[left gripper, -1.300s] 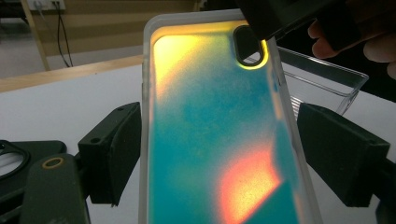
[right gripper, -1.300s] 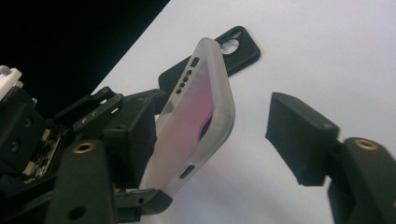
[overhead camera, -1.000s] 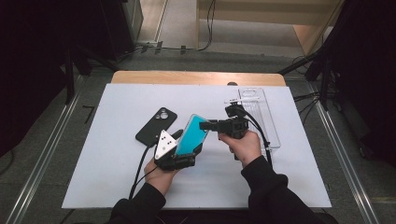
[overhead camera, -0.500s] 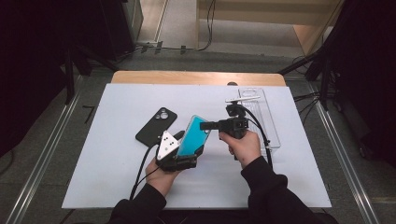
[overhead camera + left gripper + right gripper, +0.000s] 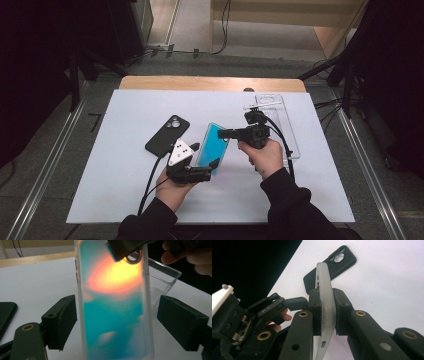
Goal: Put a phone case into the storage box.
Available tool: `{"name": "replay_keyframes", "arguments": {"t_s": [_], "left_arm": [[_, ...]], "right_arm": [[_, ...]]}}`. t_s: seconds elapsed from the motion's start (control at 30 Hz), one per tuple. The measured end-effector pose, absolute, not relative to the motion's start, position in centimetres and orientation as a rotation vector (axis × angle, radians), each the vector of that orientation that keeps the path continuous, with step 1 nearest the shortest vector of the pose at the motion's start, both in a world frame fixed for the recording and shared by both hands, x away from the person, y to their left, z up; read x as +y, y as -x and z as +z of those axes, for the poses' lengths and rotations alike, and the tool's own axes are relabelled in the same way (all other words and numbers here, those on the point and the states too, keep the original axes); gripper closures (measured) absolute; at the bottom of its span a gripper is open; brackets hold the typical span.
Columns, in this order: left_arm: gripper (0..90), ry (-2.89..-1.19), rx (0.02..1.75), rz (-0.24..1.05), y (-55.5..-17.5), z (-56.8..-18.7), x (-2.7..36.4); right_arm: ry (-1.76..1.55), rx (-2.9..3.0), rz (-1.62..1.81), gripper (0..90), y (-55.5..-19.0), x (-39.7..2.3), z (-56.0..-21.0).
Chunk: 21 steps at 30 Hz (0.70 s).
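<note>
right tongs (image 5: pixel 326 312) clamped on edge of teal phone case (image 5: pixel 214 146), held up mid-counter. left tongs (image 5: pixel 120 322) apart around its sides, not pressing. handover half done; left grip pending. black case (image 5: pixel 168 135) lying far-left, clear tray (image 5: pixel 280 107) far-right.

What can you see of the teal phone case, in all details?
The teal case looks like frosted, translucent plastic with a teal and orange shimmer and pale rim. It is held tilted above the mat. The right gripper has just closed on its edge. The left gripper straddles it, pads apart from its sides.
</note>
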<state>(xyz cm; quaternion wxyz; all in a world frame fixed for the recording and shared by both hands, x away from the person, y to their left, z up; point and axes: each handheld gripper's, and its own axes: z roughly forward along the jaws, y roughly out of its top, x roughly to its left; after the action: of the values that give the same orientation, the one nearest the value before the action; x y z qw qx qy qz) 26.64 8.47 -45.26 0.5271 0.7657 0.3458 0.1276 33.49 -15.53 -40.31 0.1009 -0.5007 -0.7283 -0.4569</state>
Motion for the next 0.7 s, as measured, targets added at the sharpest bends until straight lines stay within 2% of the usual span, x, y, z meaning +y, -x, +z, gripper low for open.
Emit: {"name": "replay_keyframes", "arguments": {"t_s": [0.33,0.53,0.7], "left_arm": [[18.7,-1.946,0.841,0.156,-27.2,-44.0,9.0],[18.8,-1.998,0.843,0.166,-27.6,-43.1,9.6],[21.6,-2.03,0.811,0.113,-28.0,-42.5,10.2]], "right_arm": [[1.345,-2.428,-1.416,76.8,-32.3,-15.6,-39.5],[1.21,-2.534,-1.431,76.9,-31.4,-16.0,-39.5],[1.113,-2.575,-1.42,76.9,-31.0,-16.1,-40.0]]}}
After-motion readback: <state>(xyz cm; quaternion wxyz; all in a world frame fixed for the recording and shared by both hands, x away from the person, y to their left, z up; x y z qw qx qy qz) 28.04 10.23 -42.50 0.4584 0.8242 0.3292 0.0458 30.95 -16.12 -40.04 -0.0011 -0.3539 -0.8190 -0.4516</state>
